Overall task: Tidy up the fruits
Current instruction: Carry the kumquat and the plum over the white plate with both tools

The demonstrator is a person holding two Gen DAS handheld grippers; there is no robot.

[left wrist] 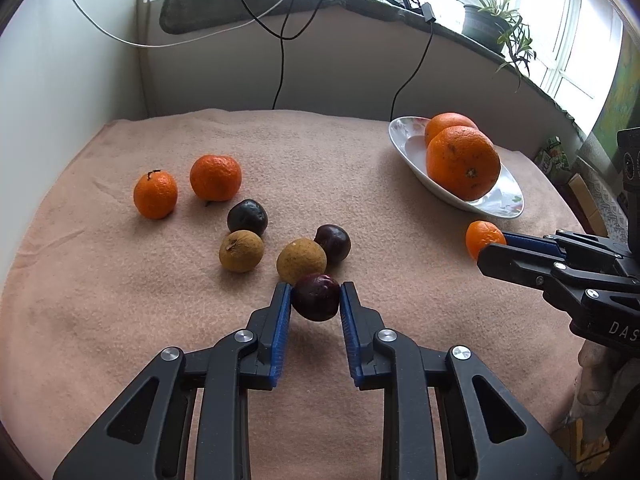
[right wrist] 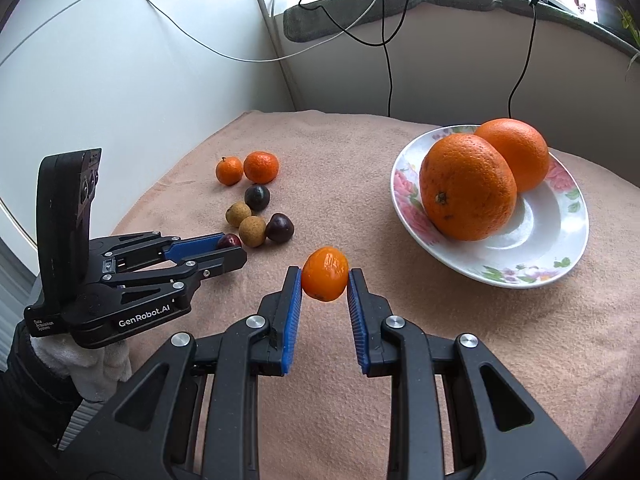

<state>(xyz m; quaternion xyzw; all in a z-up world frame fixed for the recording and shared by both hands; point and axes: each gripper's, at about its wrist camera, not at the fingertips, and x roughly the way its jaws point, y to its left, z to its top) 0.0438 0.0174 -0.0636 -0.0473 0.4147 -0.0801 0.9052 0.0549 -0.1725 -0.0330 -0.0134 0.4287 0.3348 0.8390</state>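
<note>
Closest to me, the right gripper (right wrist: 324,278) has its blue pads clamped on a small orange fruit, likely a kumquat or tiny mandarin (right wrist: 324,274), which looks to be held just clear of the peach-coloured towel (right wrist: 344,184). Beside it to the left, the left gripper (left wrist: 315,297) is pinched on a dark plum (left wrist: 315,297), also apparently lifted a little, right at the near edge of the loose cluster.

What matters for the right hand is the flowered plate (right wrist: 532,268): it lies ahead and to the right of the held fruit, near but not touching, and already carries two large oranges (right wrist: 468,188) on its far-left half. The open white patch of the plate faces the gripper, so I'd guess the fruit goes in there, and the right hand is clearly the nearer one.

Further out on the towel sit two tan longans (left wrist: 241,251), two more dark plums (left wrist: 247,216), and beyond them a pair of mandarins (left wrist: 215,177). Behind everything, cables hang from the windowsill (left wrist: 256,4).
</note>
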